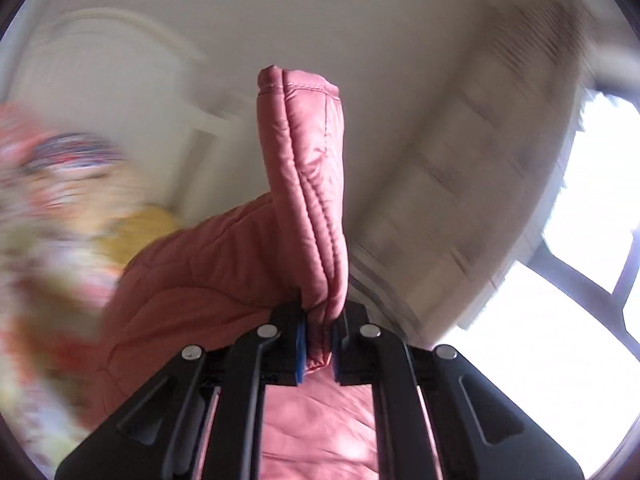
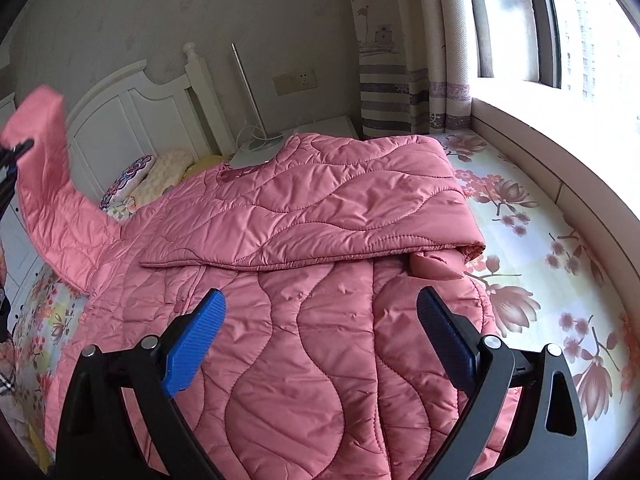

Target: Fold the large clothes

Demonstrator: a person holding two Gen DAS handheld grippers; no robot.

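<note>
A pink quilted coat [image 2: 304, 280] lies spread over the bed, its right side folded across the body. My left gripper [image 1: 320, 340] is shut on the cuff end of the coat's sleeve [image 1: 308, 184], which stands up in front of the lens. In the right wrist view that sleeve [image 2: 48, 184] is lifted off the bed at the far left, and the left gripper [image 2: 16, 152] shows only as a dark edge there. My right gripper [image 2: 320, 336] hovers open above the coat's lower part, with nothing between its blue pads [image 2: 192, 344].
The bed has a floral sheet [image 2: 540, 264] and a white headboard [image 2: 132, 112], with pillows [image 2: 148, 184] by it. A nightstand with a lamp base [image 2: 264, 140] stands behind. A window ledge [image 2: 560, 160] and curtain [image 2: 412, 60] run along the right. The left wrist view is motion-blurred.
</note>
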